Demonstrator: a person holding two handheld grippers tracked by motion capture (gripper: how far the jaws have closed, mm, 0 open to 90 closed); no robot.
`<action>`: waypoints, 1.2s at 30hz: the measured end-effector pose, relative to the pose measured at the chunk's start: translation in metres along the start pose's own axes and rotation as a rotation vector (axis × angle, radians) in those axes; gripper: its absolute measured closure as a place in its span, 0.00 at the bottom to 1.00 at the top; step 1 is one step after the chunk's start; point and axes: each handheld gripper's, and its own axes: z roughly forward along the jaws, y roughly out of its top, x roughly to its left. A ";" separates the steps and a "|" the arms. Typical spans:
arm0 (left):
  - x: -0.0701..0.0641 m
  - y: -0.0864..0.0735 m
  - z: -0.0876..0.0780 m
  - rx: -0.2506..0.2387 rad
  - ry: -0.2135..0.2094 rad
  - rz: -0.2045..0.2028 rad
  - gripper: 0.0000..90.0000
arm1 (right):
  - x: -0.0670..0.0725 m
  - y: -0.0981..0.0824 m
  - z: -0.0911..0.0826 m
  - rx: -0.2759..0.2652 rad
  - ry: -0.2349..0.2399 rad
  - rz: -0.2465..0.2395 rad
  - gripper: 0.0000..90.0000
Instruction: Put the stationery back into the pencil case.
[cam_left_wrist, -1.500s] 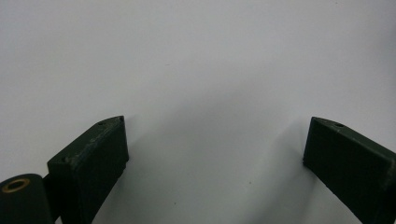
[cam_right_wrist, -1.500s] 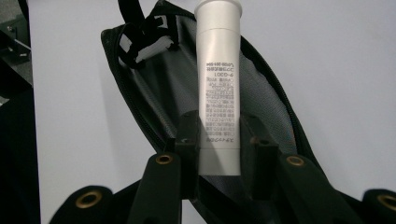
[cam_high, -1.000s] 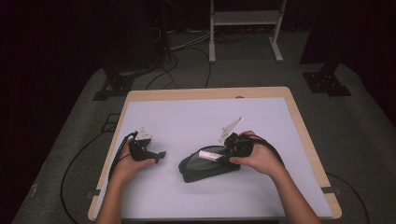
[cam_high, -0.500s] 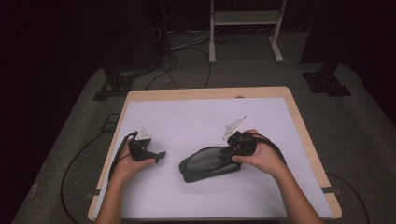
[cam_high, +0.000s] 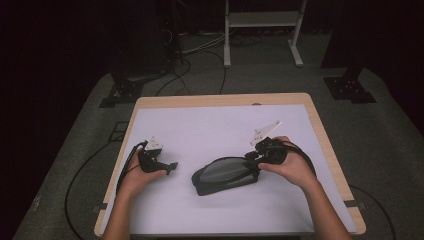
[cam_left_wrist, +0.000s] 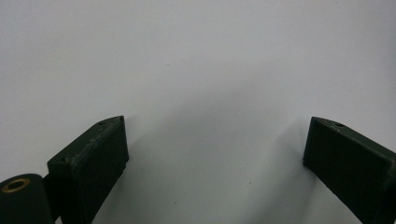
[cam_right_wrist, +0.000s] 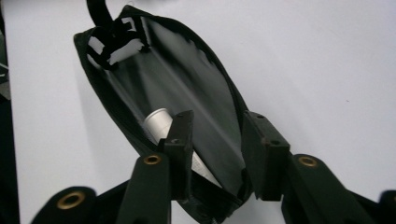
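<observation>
Right gripper view: my right gripper has just been opening, jaws parted over the pouch, white tube dropped inside. Left gripper stands open, empty, lower left; next I'd close the pouch

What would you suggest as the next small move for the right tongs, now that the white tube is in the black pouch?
Probably draw the right tongs back out of the black pouch. Their jaws have just been opening and stand apart, one beside the white tube, which lies inside the pouch, apparently released. The left tongs wait open over the bare table.
</observation>
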 end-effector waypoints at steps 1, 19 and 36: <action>0.000 0.000 0.000 0.000 0.000 0.000 0.06 | -0.001 -0.001 0.000 -0.001 -0.005 0.002 0.68; 0.000 0.000 0.000 0.001 0.000 0.002 0.06 | -0.018 -0.029 -0.015 -0.066 -0.091 0.088 0.44; 0.000 0.000 0.000 -0.002 0.000 -0.001 0.06 | -0.032 -0.062 -0.027 -0.071 -0.167 0.159 0.35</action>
